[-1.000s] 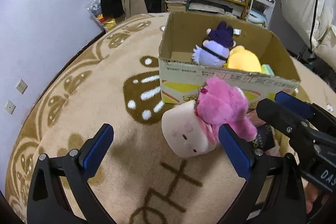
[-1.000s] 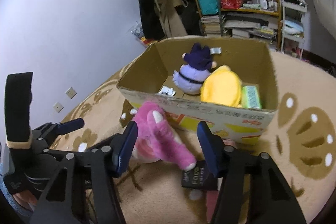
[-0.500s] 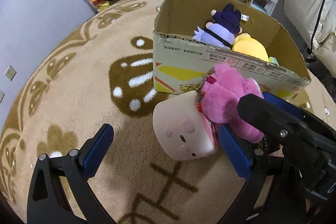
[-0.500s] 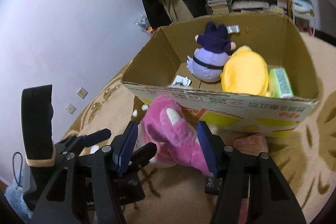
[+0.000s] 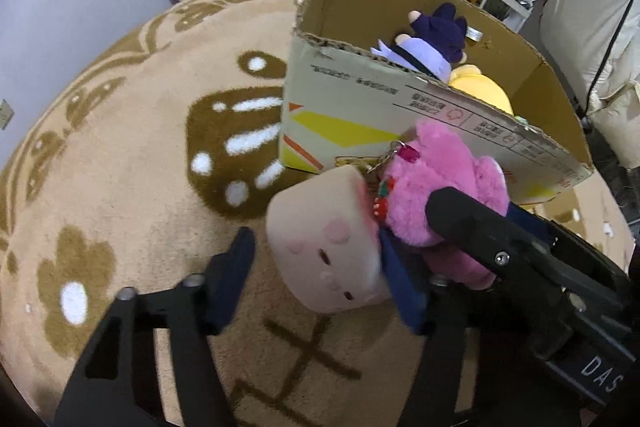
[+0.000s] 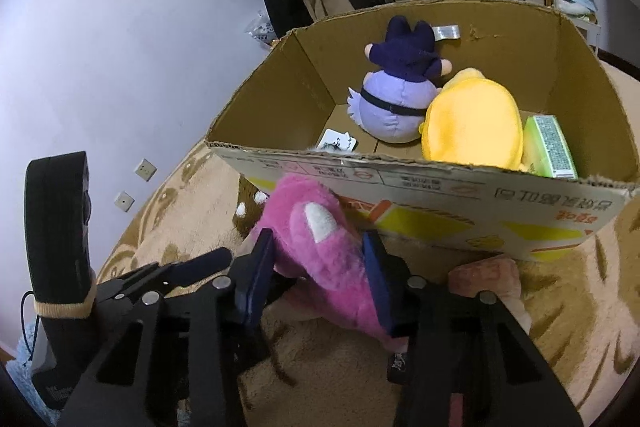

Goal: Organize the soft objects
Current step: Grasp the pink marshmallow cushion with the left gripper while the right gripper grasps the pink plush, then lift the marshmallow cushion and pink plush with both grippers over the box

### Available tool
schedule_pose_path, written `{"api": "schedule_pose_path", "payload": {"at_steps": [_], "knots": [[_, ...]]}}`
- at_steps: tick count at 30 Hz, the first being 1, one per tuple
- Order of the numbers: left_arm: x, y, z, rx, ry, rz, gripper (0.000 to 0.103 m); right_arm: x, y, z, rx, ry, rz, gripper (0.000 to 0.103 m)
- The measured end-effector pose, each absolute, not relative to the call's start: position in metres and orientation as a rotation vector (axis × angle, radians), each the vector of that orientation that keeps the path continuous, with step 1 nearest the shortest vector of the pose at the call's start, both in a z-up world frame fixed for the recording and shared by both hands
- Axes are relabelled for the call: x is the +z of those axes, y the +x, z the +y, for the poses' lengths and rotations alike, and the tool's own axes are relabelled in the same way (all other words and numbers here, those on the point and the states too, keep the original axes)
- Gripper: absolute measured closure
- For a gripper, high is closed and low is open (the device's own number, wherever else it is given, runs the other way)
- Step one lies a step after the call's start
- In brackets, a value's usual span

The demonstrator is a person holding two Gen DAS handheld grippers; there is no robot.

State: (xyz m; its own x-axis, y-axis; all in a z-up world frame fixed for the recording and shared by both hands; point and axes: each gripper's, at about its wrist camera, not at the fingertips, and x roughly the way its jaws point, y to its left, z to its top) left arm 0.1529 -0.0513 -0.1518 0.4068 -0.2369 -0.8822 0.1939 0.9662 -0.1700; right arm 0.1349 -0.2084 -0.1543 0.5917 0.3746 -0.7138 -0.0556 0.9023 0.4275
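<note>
Pink plush [image 6: 320, 251], on the rug at 6 o'clock of the cardboard box [image 6: 400, 183], has now been clamped by the right gripper [image 6: 318, 279], the left gripper [image 5: 320, 279] narrowed around the cream cube plush [image 5: 324, 247], grip uncertain; lift expected next.

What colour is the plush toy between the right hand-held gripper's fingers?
Pink plush toy, with a white patch; the right wrist view shows it best.
</note>
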Motion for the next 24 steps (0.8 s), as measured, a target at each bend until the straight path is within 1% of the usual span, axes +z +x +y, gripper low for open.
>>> {"api": "schedule_pose_path", "payload": {"at_steps": [1,3,6,9,15,24], "knots": [[-0.153,0.153,-0.052,-0.280,-0.047,1.123,0.053,-0.154,0.134,-0.209,0.253,0.383,0.905,0.058],[-0.153,0.154,-0.054,-0.285,-0.047,1.124,0.060,-0.152,0.131,-0.210,0.243,0.382,0.897,0.059],[-0.152,0.154,-0.053,-0.288,-0.048,1.124,0.069,-0.149,0.124,-0.214,0.222,0.380,0.886,0.059],[-0.149,0.152,-0.053,-0.286,-0.041,1.118,0.073,-0.145,0.119,-0.219,0.204,0.387,0.873,0.060],[-0.139,0.145,-0.055,-0.226,0.052,1.089,0.075,-0.129,0.104,-0.228,0.170,0.384,0.823,0.060],[-0.112,0.130,-0.042,-0.168,0.087,1.002,0.076,-0.100,0.078,-0.242,0.130,0.371,0.727,0.061]]}}
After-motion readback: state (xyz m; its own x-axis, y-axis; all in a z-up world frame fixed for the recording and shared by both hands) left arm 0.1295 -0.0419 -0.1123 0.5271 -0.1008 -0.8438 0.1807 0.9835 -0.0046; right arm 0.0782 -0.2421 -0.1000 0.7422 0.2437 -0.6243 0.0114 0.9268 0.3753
